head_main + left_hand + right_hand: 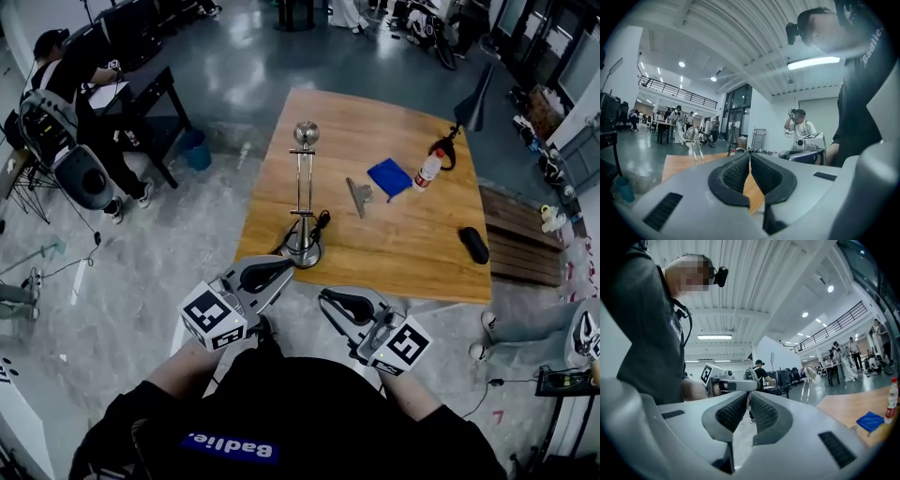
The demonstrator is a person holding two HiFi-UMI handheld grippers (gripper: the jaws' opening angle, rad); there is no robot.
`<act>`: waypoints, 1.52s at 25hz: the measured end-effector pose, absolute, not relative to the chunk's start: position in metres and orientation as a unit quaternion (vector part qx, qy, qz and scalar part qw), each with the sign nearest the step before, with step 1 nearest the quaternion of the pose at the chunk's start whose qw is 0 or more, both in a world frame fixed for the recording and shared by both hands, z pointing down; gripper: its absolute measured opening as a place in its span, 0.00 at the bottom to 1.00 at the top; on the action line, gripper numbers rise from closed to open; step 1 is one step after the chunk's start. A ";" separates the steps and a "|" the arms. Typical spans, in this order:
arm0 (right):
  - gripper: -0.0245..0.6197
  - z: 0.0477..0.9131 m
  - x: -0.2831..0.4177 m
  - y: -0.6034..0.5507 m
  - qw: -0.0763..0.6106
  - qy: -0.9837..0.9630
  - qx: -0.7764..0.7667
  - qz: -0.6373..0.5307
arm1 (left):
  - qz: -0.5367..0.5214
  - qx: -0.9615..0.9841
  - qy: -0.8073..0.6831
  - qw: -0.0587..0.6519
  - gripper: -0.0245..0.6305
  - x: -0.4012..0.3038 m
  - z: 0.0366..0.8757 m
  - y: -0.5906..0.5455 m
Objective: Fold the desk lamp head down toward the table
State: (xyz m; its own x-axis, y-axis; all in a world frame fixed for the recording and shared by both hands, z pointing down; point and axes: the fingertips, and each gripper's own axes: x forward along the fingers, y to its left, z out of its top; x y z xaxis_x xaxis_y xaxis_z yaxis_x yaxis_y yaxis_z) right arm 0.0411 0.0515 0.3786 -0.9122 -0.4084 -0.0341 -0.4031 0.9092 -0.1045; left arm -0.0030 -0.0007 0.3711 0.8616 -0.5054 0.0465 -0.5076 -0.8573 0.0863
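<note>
The chrome desk lamp (303, 202) stands upright near the front edge of the wooden table (394, 244). Its round base (302, 247) is by the table's edge and its rounded head (306, 133) is up top. My left gripper (284, 269) is held level just in front of the base, jaws shut and empty. My right gripper (326, 298) is beside it, off the table's front edge, also shut on nothing. The left gripper view shows the lamp (695, 142) far left beyond the closed left gripper (750, 157). In the right gripper view, the lamp head (810, 373) lies beyond the closed right gripper (747, 400).
On the table lie a blue cloth (389, 176), a small bottle (428, 171), a metal clip (359, 195) and a black oblong object (473, 245). A dark lamp shade (476, 97) stands at the far right corner. A person sits at a desk (141, 89) far left.
</note>
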 end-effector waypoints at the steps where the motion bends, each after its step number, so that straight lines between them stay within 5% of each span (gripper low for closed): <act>1: 0.06 0.380 0.038 0.043 0.024 0.975 -0.216 -0.051 | 0.012 0.964 -0.259 0.053 0.05 -0.006 0.374 -0.011; 17: 0.19 0.413 0.003 -0.087 -0.052 0.935 -0.346 -0.060 | 0.047 0.981 -0.169 0.084 0.16 -0.042 0.407 -0.148; 25: 0.28 0.479 0.021 -0.122 -0.132 0.932 -0.332 -0.059 | 0.064 0.969 -0.187 0.150 0.28 -0.020 0.430 -0.192; 38: 0.29 0.551 0.003 -0.167 -0.200 0.942 -0.265 -0.037 | 0.084 0.956 -0.190 0.208 0.29 0.008 0.433 -0.234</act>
